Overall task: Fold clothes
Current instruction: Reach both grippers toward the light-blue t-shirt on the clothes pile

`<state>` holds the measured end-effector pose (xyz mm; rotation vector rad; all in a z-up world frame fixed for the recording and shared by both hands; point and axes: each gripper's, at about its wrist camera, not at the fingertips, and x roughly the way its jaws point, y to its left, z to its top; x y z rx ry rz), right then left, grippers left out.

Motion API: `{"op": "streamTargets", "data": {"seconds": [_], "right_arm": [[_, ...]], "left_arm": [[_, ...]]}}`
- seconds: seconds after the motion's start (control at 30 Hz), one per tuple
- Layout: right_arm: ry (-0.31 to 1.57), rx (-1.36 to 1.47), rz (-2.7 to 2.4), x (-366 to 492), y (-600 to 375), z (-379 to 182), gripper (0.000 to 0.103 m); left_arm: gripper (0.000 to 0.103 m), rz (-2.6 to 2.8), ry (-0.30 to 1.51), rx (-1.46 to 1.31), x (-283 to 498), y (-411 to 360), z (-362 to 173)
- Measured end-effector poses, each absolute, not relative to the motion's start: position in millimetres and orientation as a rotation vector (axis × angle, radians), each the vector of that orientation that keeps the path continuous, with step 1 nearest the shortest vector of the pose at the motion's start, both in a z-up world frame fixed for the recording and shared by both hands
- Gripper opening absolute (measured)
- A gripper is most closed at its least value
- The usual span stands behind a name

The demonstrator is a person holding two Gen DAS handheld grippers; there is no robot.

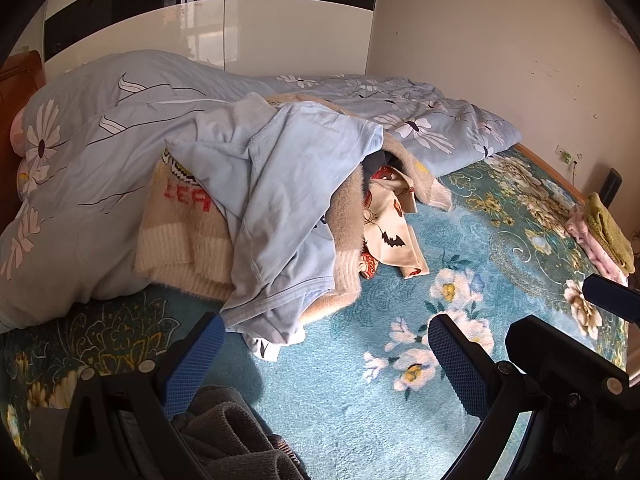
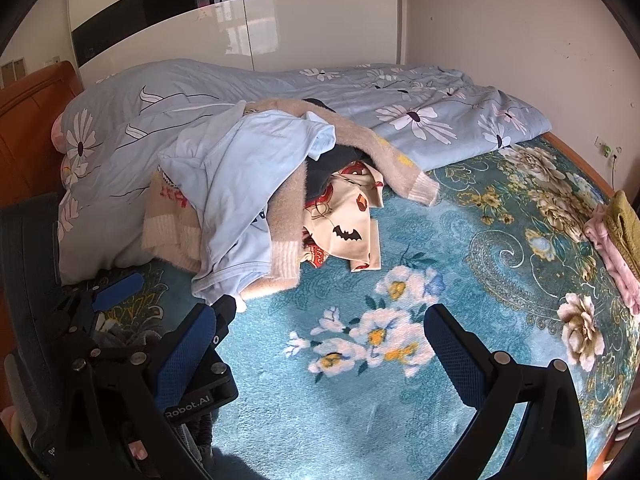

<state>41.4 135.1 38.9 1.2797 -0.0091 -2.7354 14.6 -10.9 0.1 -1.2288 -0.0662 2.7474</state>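
A heap of clothes lies on the bed: a light blue T-shirt (image 1: 280,200) (image 2: 236,192) on top, a beige knit sweater (image 1: 188,232) (image 2: 172,224) under it, and a cream printed garment with bats (image 1: 394,236) (image 2: 348,232) spilling out to the right. My left gripper (image 1: 328,360) is open, just short of the T-shirt's lower hem, with only blanket between its fingers. My right gripper (image 2: 324,348) is open too, over the flowered blanket right of the heap. A blue finger of the left gripper (image 2: 118,290) shows at the left edge of the right wrist view.
A teal flowered blanket (image 1: 480,248) (image 2: 460,240) covers the bed. A blue floral duvet (image 1: 100,140) (image 2: 400,104) is bunched behind the heap. Folded pink and green pieces (image 1: 604,232) (image 2: 616,240) sit at the right edge. Grey knit fabric (image 1: 228,428) lies under the left gripper.
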Motion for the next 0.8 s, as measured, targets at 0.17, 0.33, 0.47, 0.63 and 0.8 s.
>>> {"op": "streamTargets", "data": {"seconds": [0.17,0.33,0.47,0.63,0.8], "right_arm": [[0.0,1.293,-2.723,41,133,36,0.103],[0.002,1.29,-2.717,41,132,36,0.103],[0.002,1.292,-2.717,42,132,36,0.103],[-0.022,1.301,-2.713,42,135,35,0.103],[-0.05,1.317,-2.708,43,140,33,0.103]], "left_arm": [[0.103,2.754,-0.086,-1.24,13,-18,-8],[0.103,2.755,-0.101,-1.253,12,-23,-11],[0.103,2.75,-0.094,-1.246,11,-22,-10],[0.103,2.735,-0.088,-1.247,11,-18,-9],[0.103,2.714,-0.047,-1.253,10,-11,-8]]}}
